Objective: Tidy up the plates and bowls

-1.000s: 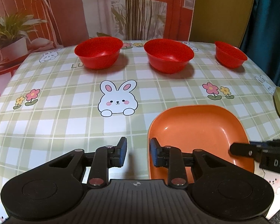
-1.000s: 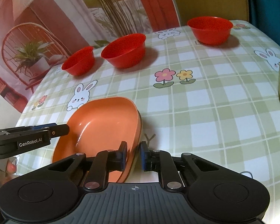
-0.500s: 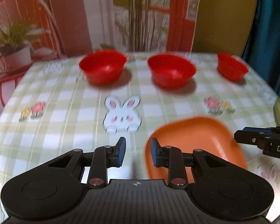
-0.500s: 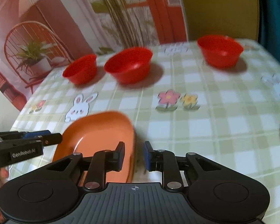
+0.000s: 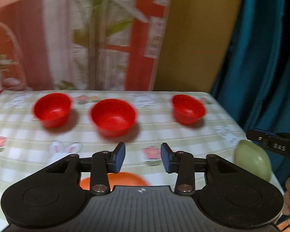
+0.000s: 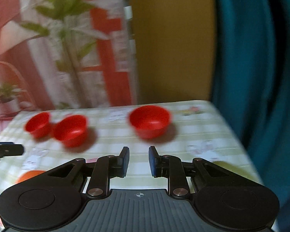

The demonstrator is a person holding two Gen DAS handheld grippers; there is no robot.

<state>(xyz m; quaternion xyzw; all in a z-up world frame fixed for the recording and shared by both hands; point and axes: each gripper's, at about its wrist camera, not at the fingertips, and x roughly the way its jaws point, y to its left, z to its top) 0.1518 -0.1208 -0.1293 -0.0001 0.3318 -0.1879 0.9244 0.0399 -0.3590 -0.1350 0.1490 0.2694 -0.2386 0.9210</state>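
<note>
Three red bowls stand in a row at the far side of the table: left bowl [image 5: 52, 109], middle bowl [image 5: 113, 119], right bowl [image 5: 188, 109]. They also show in the right wrist view: [image 6: 38, 124], [image 6: 70, 130], [image 6: 149, 121]. The orange plate [image 5: 123, 177] lies on the table under my left gripper [image 5: 143, 157], which is open and empty above it. A green plate [image 5: 252, 162] lies at the right edge. My right gripper [image 6: 138, 161] is open and empty above the table; the orange plate [image 6: 29, 175] peeks out at its left.
The table has a green checked cloth [image 5: 19, 135] with rabbits and flowers. A teal curtain [image 5: 264, 58] hangs at the right, past the table edge. A printed backdrop [image 5: 67, 38] stands behind the table. The other gripper's tip [image 5: 270, 145] shows at the right.
Both grippers have let go of the orange plate, opened wider and risen back from the table. The plate now lies flat, mostly hidden under the left gripper. Both views are motion-blurred.
</note>
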